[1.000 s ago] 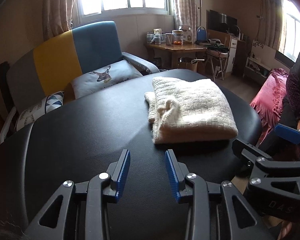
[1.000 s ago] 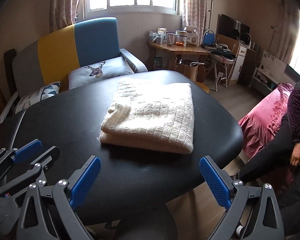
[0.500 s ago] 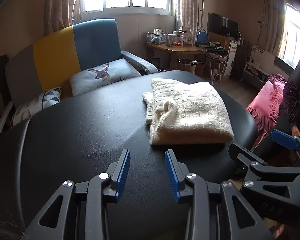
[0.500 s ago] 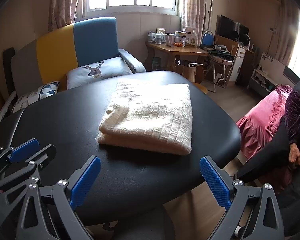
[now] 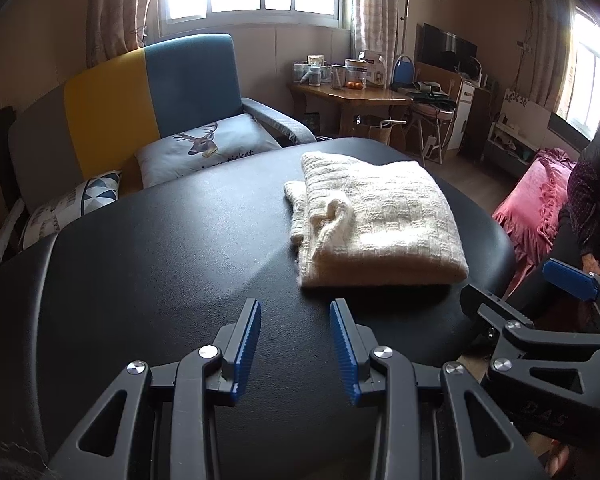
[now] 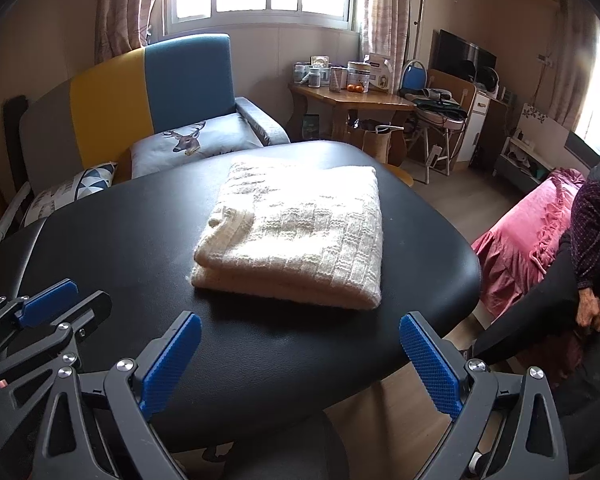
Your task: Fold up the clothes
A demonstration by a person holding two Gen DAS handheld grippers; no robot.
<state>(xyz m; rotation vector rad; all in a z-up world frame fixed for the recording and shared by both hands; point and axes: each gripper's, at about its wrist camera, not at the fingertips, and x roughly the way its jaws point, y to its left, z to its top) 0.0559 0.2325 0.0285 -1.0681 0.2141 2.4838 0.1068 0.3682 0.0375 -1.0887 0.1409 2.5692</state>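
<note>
So, bottom of each frame: the left claw (image 5: 295,346) sits partly spread and the right claw (image 6: 300,364) gapes wide, both empty, low over the black table (image 6: 100,248). Mid-frame, the cream knit sweater (image 6: 300,240) already lies folded in a neat stack. Fold looks done; one sleeve bit (image 5: 294,196) pokes out.

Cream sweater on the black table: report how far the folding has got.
Done: the cream sweater lies as a squared, layered bundle on the black table. In hand: nothing; the left tongs and right tongs are both open and short of it. Left: perhaps tucking the knit bunched at its left edge; no other garment shows.
</note>
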